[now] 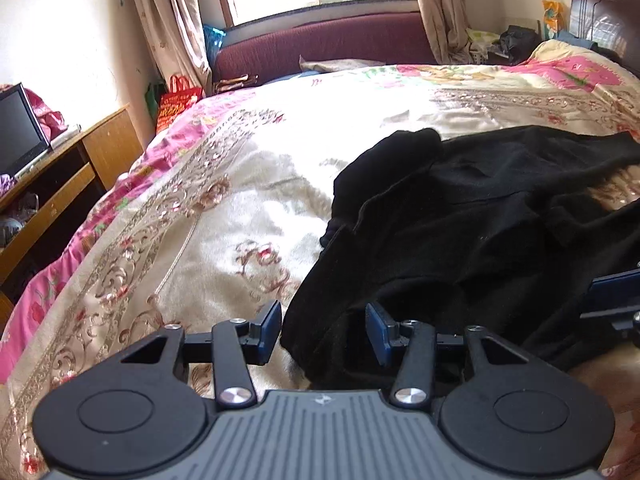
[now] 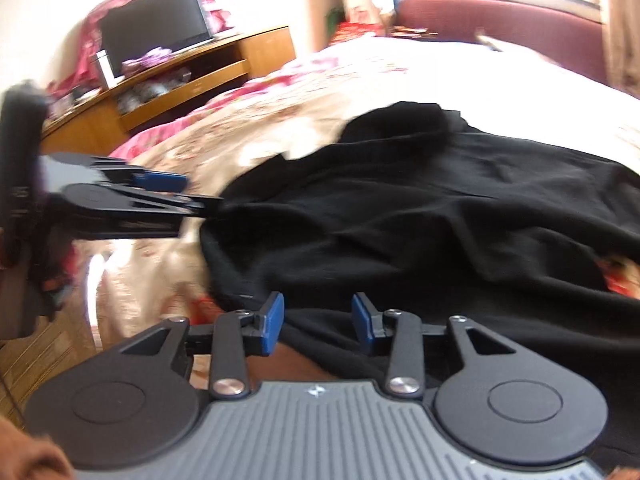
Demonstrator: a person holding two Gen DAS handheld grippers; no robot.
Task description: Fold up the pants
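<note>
While the black pants lie crumpled on the floral bedspread just ahead, left gripper part open, empty, right gripper part open over cloth, gripping nothing, no legible writing.

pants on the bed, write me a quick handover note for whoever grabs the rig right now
Left hand-held gripper: open, at the near left edge of the pants, not gripping.
Right hand-held gripper: open over the near edge, not gripping.
Pants: black, rumpled in a heap on the floral bedspread.
Done: no neat fold visible.
Left: spread them flat, then fold.
</note>
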